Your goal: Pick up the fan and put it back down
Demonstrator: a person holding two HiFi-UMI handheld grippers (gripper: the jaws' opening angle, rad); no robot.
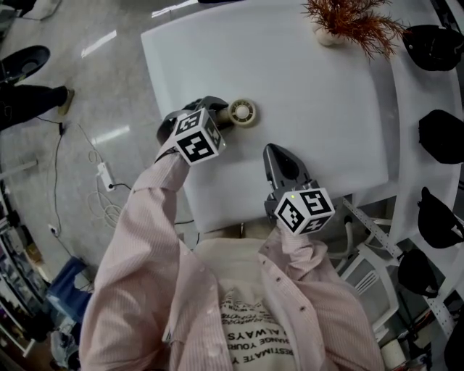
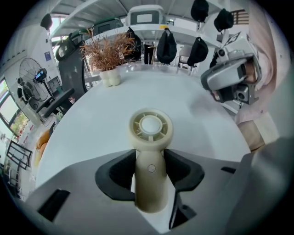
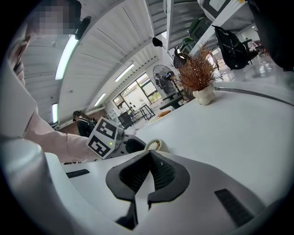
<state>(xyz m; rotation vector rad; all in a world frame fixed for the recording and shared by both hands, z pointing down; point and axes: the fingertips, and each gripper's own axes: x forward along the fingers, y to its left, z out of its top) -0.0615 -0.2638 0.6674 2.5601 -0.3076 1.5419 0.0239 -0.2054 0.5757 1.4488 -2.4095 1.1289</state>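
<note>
A small cream hand-held fan point(image 2: 150, 128) lies face up on the white table point(image 1: 304, 94), near its left edge. My left gripper point(image 2: 150, 167) points steeply down, and its dark pads press on both sides of the fan's handle. In the head view the fan's round head point(image 1: 243, 112) sticks out just right of the left gripper point(image 1: 220, 119). My right gripper point(image 1: 279, 156) hovers over the table's near edge, shut and empty, a short way right of the fan. Its own view shows its pads point(image 3: 158, 172) touching each other, with the fan point(image 3: 154, 145) beyond them.
A dried reddish plant in a white pot point(image 1: 348, 22) stands at the table's far side. Several dark caps point(image 1: 435, 47) hang on a white rack along the right. Cables point(image 1: 101, 181) lie on the floor to the left. A standing fan point(image 2: 32, 85) is in the background.
</note>
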